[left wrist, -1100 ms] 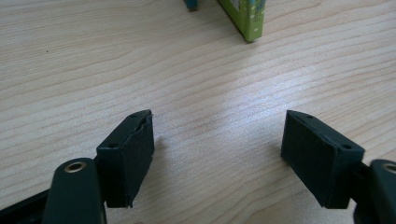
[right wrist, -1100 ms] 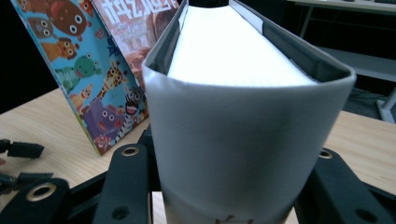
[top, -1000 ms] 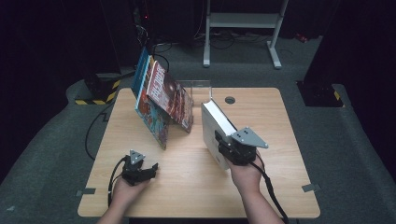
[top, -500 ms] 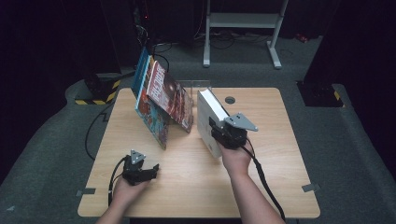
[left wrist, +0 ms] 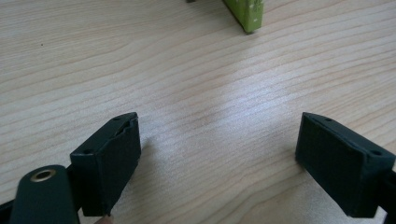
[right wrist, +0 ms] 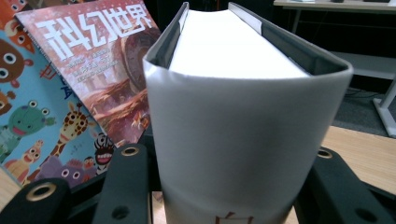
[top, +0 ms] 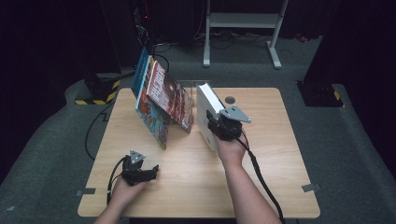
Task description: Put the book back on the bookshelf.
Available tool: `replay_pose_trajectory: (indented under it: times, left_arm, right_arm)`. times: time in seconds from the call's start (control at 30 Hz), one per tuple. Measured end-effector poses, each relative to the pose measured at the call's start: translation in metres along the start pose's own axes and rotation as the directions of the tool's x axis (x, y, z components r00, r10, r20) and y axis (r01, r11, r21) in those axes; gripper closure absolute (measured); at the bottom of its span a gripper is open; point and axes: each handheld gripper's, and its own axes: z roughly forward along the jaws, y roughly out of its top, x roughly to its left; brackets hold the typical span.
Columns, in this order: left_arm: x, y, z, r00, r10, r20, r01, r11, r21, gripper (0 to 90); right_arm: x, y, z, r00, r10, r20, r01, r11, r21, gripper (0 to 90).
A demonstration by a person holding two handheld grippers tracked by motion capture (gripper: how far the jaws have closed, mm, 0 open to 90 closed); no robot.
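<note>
White book carried upright toward the leaning books

The right gripper [top: 219, 125] clamps the thick white book [top: 207, 110] by its spine, holding it upright over the table [top: 275, 154], just beside the leaning red magazine [top: 169, 95] and cartoon animal book [top: 152, 119]. The left gripper [top: 150, 171] rests near the front edge, well apart; its jaws have just been opening and stand wide with nothing between them.

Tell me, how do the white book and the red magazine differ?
The white book is thick and plain, clamped upright in the right gripper. The red magazine is thin with a picture cover and leans slanted against the other magazines, free of any gripper. The book has just been carried closer to the magazine. Both stand on the wooden table.
</note>
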Motion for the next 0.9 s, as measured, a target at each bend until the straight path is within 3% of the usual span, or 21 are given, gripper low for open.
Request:
replay_pose_trajectory:
  times: [0.43,0.9]
  left_arm:
    - [0.001,0.000,0.000,1.0000,0.005,0.006,-0.005,1.0000,0.002,13.5]
    - [0.000,0.001,0.001,1.0000,0.001,0.010,-0.001,1.0000,0.002,13.1]
  right_arm:
    - [0.001,0.010,0.025,0.9995,-0.023,0.021,0.023,1.000,-0.002,54.5]
    - [-0.003,0.017,0.051,0.9983,-0.012,0.058,0.012,1.000,-0.002,54.5]
